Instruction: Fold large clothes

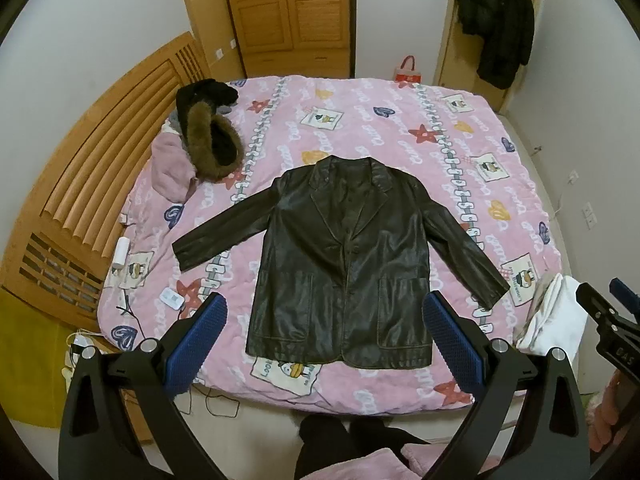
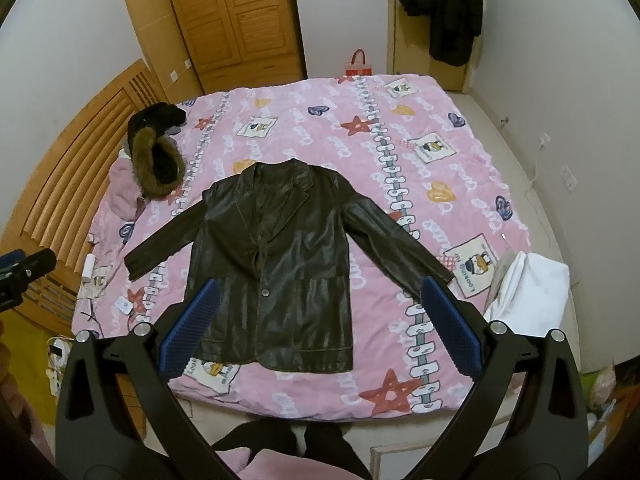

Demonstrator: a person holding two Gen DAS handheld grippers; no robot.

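Observation:
A dark brown leather jacket (image 1: 340, 264) lies flat and face up on the pink bedspread (image 1: 380, 128), collar far, hem near, both sleeves spread out to the sides. It also shows in the right wrist view (image 2: 276, 264). My left gripper (image 1: 326, 344) is open and empty, held above the jacket's hem. My right gripper (image 2: 318, 330) is open and empty, held above the hem and the bed's near part. The right gripper's tip shows at the right edge of the left wrist view (image 1: 608, 312).
A black coat with a brown fur hood (image 1: 212, 140) lies on a pink garment at the bed's far left. White folded cloth (image 2: 528, 292) sits at the right edge. A wooden headboard (image 1: 92, 176) stands left. Small white devices and cables (image 1: 172, 300) lie near left.

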